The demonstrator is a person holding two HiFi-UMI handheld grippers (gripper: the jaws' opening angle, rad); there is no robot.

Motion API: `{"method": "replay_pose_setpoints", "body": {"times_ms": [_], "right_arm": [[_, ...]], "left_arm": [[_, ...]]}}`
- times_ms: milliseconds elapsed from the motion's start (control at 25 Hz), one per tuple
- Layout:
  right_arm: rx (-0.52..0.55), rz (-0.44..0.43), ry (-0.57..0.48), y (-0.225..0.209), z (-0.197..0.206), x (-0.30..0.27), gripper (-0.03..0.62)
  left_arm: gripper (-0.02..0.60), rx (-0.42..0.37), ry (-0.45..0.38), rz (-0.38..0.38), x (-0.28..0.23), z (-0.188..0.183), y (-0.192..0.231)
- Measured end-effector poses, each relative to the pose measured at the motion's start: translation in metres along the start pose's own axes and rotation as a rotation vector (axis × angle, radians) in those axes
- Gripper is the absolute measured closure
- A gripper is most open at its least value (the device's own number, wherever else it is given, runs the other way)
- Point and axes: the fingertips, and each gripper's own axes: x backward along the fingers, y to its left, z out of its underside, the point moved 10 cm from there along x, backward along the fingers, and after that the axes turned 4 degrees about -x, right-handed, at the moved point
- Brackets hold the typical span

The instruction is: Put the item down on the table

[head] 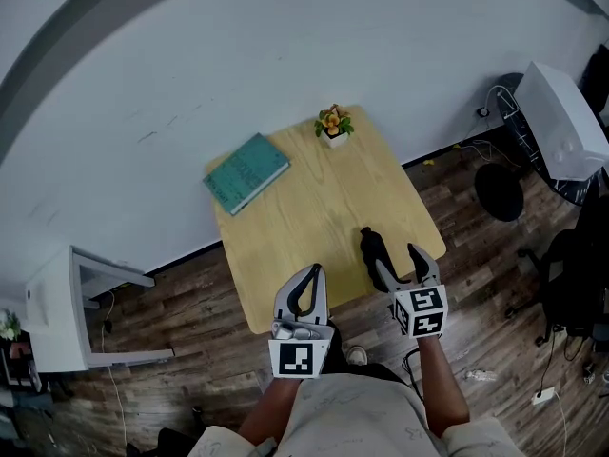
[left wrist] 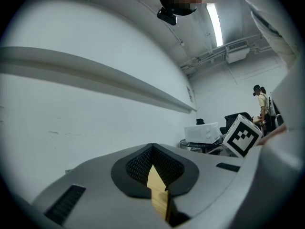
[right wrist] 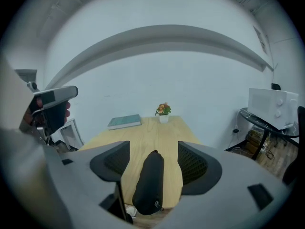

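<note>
**Black pouch** (head: 373, 248): long and soft-looking. Lying flat on the table (head: 314, 212), on its near right part close to the near edge, running lengthwise from near to far. Possibly a small zip pull at the near end, too small to be sure.

**Right gripper** (right wrist: 153, 165): released, jaws spread wide. One pad on either side of the pouch, with bare wood showing in the gap on both sides and neither pad pressing it. Held low over the table's near right edge, marker cube (head: 420, 310) towards the person.

**Left gripper** (head: 312, 274): clenched, tips together, nothing caught between them. Only a sliver of tabletop visible through the slot behind the tips. Held at the near edge, left of the right gripper and apart from the pouch.

**Table**: light wood, roughly square, far side against a white wall (head: 238, 55).

**Book** (head: 245, 172): teal cover, closed, lying flat and askew at the far left corner, well apart from the pouch.

**Flower pot** (head: 334, 127): small and white with orange blooms, upright at the far edge, right of the book.

**Floor** (head: 190, 293): dark wood planks around the table.

**White cabinet** (head: 67, 312): on the floor, left of the table.

**White box** (head: 561, 122): on a stand far to the right, cables trailing on the floor beside it.
</note>
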Motion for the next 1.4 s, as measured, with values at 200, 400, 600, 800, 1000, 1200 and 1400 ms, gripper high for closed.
{"method": "replay_pose_setpoints", "body": {"times_ms": [200,400,600,800,1000,1200,1400], "right_arm": [[0.009,0.034,-0.102,-0.002,-0.014,0.028,0.281],[0.037,0.043,-0.207,0.001,-0.029,0.058,0.281],[0.095,0.043,-0.304,0.010,-0.047,0.088,0.281],[0.138,0.046,-0.408,0.020,-0.063,0.114,0.281],[0.219,0.059,-0.477,0.027,-0.067,0.128,0.281],[0.228,0.068,-0.477,0.030,-0.064,0.129,0.281],[0.215,0.072,-0.446,0.029,-0.057,0.127,0.281]], "left_arm": [[0.575,-0.009,-0.015,-0.020,0.010,-0.008,-0.003],[0.575,-0.016,-0.035,-0.041,0.019,-0.015,-0.004],[0.574,-0.013,-0.039,-0.066,0.030,-0.018,-0.001],[0.575,-0.031,-0.057,-0.077,0.039,-0.021,0.002],[0.575,-0.052,-0.054,-0.081,0.045,-0.023,0.000],[0.574,-0.046,-0.048,-0.085,0.048,-0.025,-0.001],[0.575,-0.034,-0.058,-0.086,0.050,-0.025,-0.002]]}}
